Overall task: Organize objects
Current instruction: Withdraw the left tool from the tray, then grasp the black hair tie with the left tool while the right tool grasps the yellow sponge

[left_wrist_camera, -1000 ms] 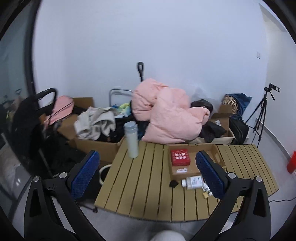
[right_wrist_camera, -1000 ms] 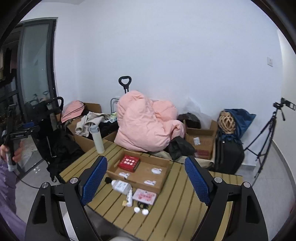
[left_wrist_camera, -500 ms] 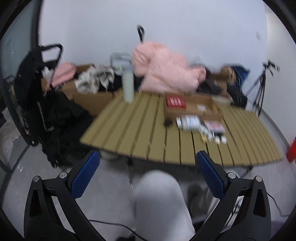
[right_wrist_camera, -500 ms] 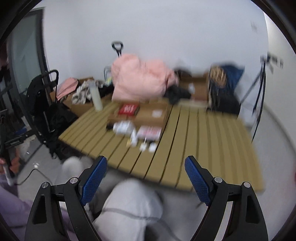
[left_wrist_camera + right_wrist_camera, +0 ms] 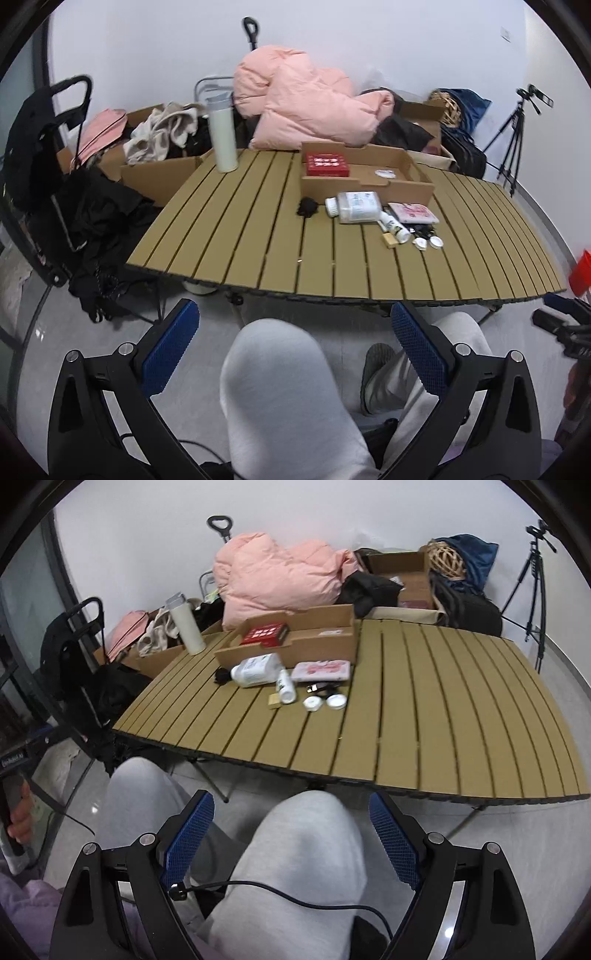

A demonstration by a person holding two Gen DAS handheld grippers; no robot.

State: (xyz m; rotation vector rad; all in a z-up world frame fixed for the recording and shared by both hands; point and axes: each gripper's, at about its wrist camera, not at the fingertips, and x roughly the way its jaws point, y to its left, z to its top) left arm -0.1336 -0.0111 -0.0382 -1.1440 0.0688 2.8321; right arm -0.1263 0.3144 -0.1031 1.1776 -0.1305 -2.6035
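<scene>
A slatted wooden table [image 5: 258, 240] [image 5: 443, 709] holds a shallow cardboard tray [image 5: 406, 192] [image 5: 317, 646] with a red box [image 5: 327, 164] [image 5: 265, 634] in it. In front of the tray lie a large white bottle [image 5: 354, 206] [image 5: 256, 670], a small white bottle [image 5: 395, 225] [image 5: 286, 686], a pink packet [image 5: 413, 213] [image 5: 321, 671], two white caps [image 5: 428, 242] [image 5: 325, 702], a small tan block [image 5: 274, 700] and a black lump [image 5: 307, 206]. My left gripper [image 5: 295, 350] and right gripper [image 5: 291, 838] are open and empty, held low over the person's grey-trousered knees, well short of the table.
A tall white flask [image 5: 222, 134] [image 5: 186, 624] stands at the table's far left corner. A pink duvet [image 5: 306, 107], cardboard boxes of clothes [image 5: 162, 129], a black trolley [image 5: 44, 147] and a tripod [image 5: 517, 125] surround the table. A cable [image 5: 295, 893] crosses the knee.
Both grippers have pulled back from over the table and tilted down; they now sit low over the person's knees, with the whole table ahead. Jaws stayed open.
</scene>
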